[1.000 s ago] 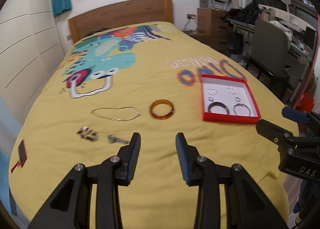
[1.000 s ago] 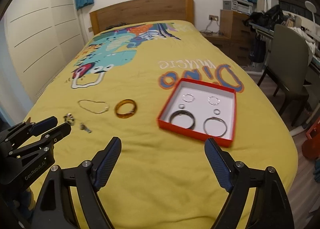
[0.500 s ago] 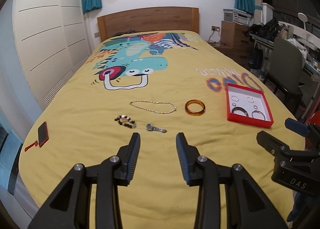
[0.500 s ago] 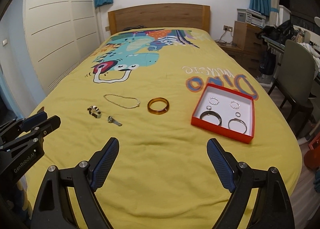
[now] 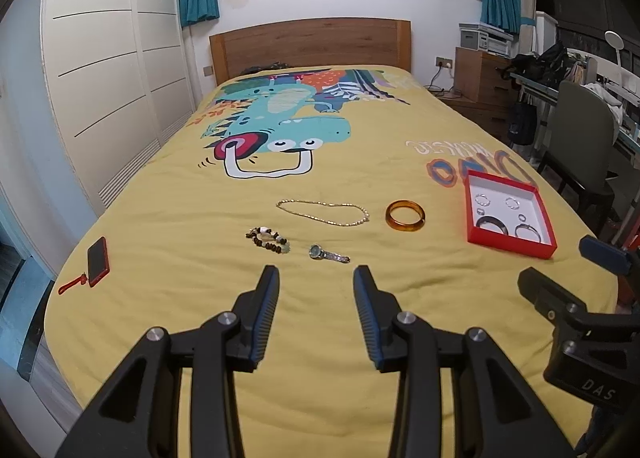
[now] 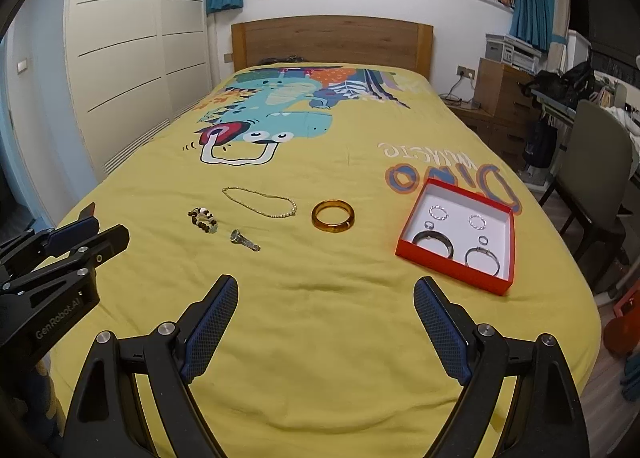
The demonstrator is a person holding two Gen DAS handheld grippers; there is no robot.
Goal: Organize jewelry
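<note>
On the yellow bedspread lie a thin chain necklace (image 5: 324, 211) (image 6: 260, 202), an amber bangle (image 5: 405, 216) (image 6: 333, 216), a beaded bracelet (image 5: 267, 240) (image 6: 203, 219) and a small wristwatch (image 5: 328, 253) (image 6: 245, 241). A red box (image 5: 510, 248) (image 6: 448, 269) with a white inside holds several rings and bangles at the right. My left gripper (image 5: 316, 284) hangs open and empty just short of the watch. My right gripper (image 6: 326, 294) stands wide open and empty over bare bedspread, nearer than the bangle and the box.
A red phone (image 5: 98, 261) with a strap lies near the bed's left edge. A white wardrobe (image 5: 100, 78) runs along the left. A wooden headboard (image 6: 332, 40) is at the far end. A chair (image 6: 596, 162) and a cluttered desk stand to the right of the bed.
Both grippers have drawn back from the jewelry toward the foot of the bed, so the items look smaller and farther. The phone at the left edge has come fully into view.
</note>
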